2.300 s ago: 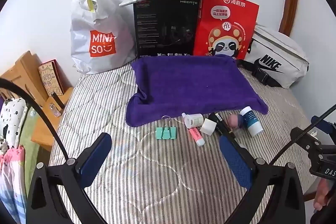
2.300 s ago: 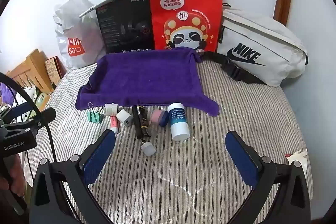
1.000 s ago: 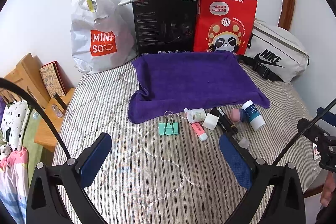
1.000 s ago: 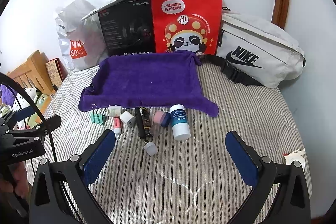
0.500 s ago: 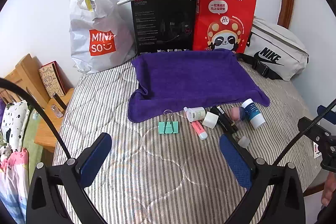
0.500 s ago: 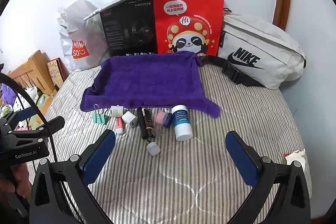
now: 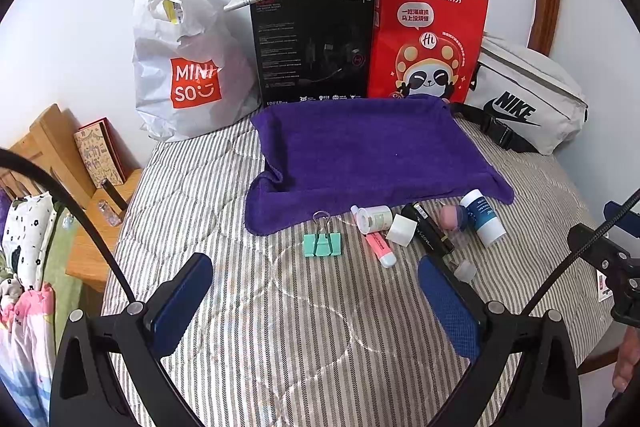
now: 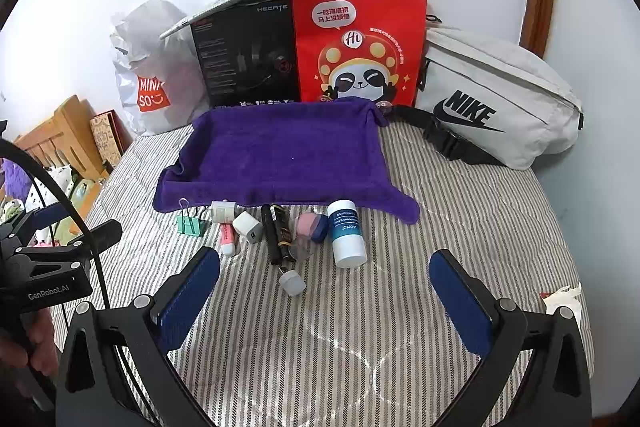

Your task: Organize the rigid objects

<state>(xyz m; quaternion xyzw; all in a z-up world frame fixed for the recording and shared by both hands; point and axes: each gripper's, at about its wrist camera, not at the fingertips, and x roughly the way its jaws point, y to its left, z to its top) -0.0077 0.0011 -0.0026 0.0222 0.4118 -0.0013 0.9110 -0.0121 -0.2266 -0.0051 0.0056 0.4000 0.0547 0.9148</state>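
A row of small objects lies on the striped bed in front of a purple towel (image 7: 360,151) (image 8: 280,151): a green binder clip (image 7: 322,245) (image 8: 191,225), a small white bottle (image 7: 374,218) (image 8: 223,211), a pink highlighter (image 7: 381,247) (image 8: 227,239), a white cube charger (image 7: 401,229) (image 8: 248,227), a black tube (image 7: 428,233) (image 8: 276,231), a pink and blue sponge (image 7: 452,217) (image 8: 312,225), a white and blue bottle (image 7: 482,217) (image 8: 346,233) and a clear cap (image 8: 292,283). My left gripper (image 7: 316,307) and right gripper (image 8: 326,299) are both open and empty, short of the row.
A Miniso bag (image 7: 184,67), a black box (image 7: 312,47), a red panda bag (image 7: 428,43) and a white Nike bag (image 8: 496,99) stand against the back wall. A wooden bedside stand (image 7: 80,187) is at the left bed edge.
Both grippers have drifted slightly; the objects sit a little differently in view. Nothing has been taken hold of or moved.
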